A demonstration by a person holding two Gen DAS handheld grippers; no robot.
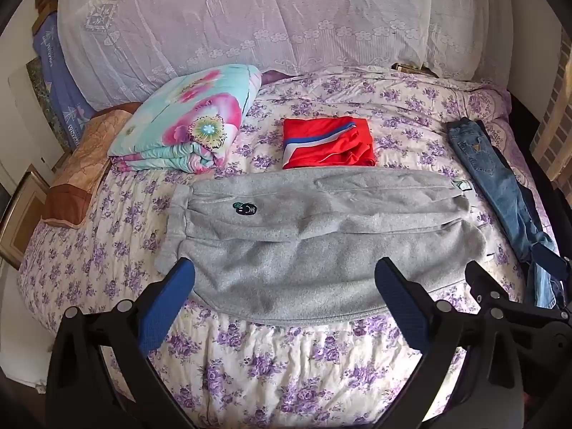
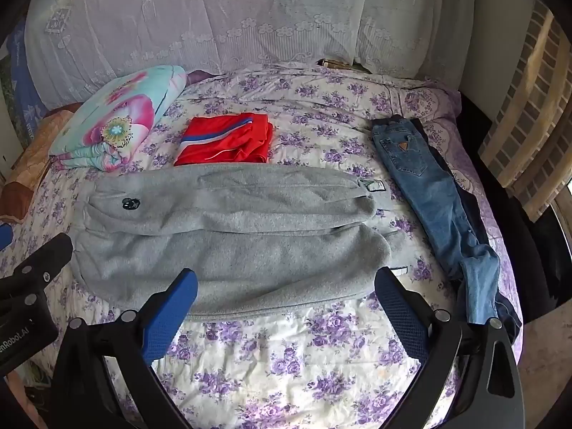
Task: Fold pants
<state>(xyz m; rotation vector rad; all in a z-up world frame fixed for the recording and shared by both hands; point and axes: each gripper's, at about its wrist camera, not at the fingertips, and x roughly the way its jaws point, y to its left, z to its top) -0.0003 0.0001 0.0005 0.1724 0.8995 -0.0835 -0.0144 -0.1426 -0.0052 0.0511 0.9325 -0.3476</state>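
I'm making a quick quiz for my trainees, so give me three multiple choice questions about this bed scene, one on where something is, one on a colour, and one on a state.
1. Where does the red folded garment lie relative to the grey pants?
A. Just beyond them
B. On top of the jeans
C. Under the blanket

2. What colour are the pants spread out in the middle of the bed?
A. Black
B. Grey
C. Green

3. How do the left gripper and right gripper stand?
A. Both open, holding nothing
B. Both shut on the pants
C. One shut on the jeans

Answers: 1 A, the red piece sits past the pants' far edge. 2 B, the fleece is plainly grey. 3 A, each gripper's fingers are wide apart with nothing between them.
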